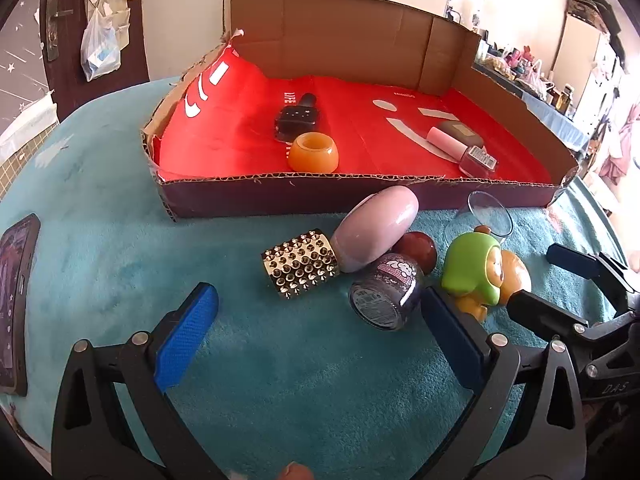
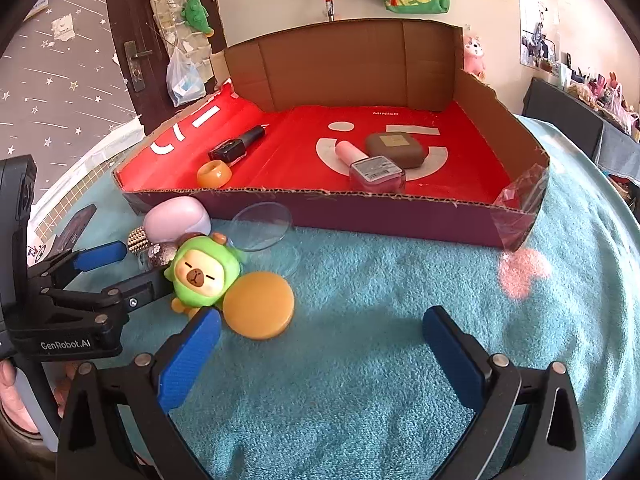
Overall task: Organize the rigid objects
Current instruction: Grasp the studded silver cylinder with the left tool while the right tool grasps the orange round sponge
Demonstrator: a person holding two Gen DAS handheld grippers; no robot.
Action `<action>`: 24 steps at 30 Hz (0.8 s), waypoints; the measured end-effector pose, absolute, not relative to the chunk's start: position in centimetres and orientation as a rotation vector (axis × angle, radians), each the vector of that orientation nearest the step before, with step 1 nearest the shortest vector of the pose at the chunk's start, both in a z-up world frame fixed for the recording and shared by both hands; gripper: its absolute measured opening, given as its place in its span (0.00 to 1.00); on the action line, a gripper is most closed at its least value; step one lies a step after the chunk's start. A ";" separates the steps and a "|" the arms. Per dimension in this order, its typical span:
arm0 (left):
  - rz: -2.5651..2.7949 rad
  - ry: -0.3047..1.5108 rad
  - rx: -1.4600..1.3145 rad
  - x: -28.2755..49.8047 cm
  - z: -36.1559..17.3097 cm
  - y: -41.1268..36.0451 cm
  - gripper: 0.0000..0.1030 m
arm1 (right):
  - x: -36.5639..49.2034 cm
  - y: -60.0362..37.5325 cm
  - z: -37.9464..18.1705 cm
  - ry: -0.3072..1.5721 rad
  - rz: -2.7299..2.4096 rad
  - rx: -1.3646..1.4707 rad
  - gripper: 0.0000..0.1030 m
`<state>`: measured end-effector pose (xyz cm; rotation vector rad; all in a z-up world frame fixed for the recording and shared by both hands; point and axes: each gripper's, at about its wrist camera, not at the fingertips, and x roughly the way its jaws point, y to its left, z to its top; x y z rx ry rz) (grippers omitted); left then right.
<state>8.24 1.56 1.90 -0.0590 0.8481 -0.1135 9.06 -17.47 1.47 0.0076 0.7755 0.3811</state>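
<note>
A cardboard box [image 1: 280, 196] with a red floor holds a black bottle [image 1: 297, 119], an orange cup [image 1: 313, 153], a pink nail polish [image 1: 460, 148] and a brown case [image 2: 394, 149]. In front on the teal blanket lie a gold studded cylinder [image 1: 301, 264], a lilac egg-shaped case [image 1: 374, 226], a glitter jar [image 1: 386, 292], a dark red ball [image 1: 416, 250], a green-hooded capybara figure [image 2: 202, 274], an orange disc [image 2: 258, 305] and a clear cup [image 2: 262, 226]. My left gripper [image 1: 320, 318] is open, just before the jar. My right gripper [image 2: 322, 336] is open beside the disc.
A phone [image 1: 16, 300] lies at the blanket's left edge. The box's back and right walls stand high; its front wall is low. A door and a wall with hanging bags stand behind. A cluttered shelf [image 1: 520, 68] is at the far right.
</note>
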 end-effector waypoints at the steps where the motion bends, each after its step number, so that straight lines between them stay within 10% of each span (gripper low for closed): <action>1: -0.113 0.846 -0.062 8.2 1.9 1.7 1.00 | 9.0 -17.3 1.5 0.774 0.382 -0.002 1.00; 24: -0.041 0.892 -0.081 11.1 1.8 5.9 1.00 | 9.1 -15.4 0.9 0.781 0.371 -0.075 0.98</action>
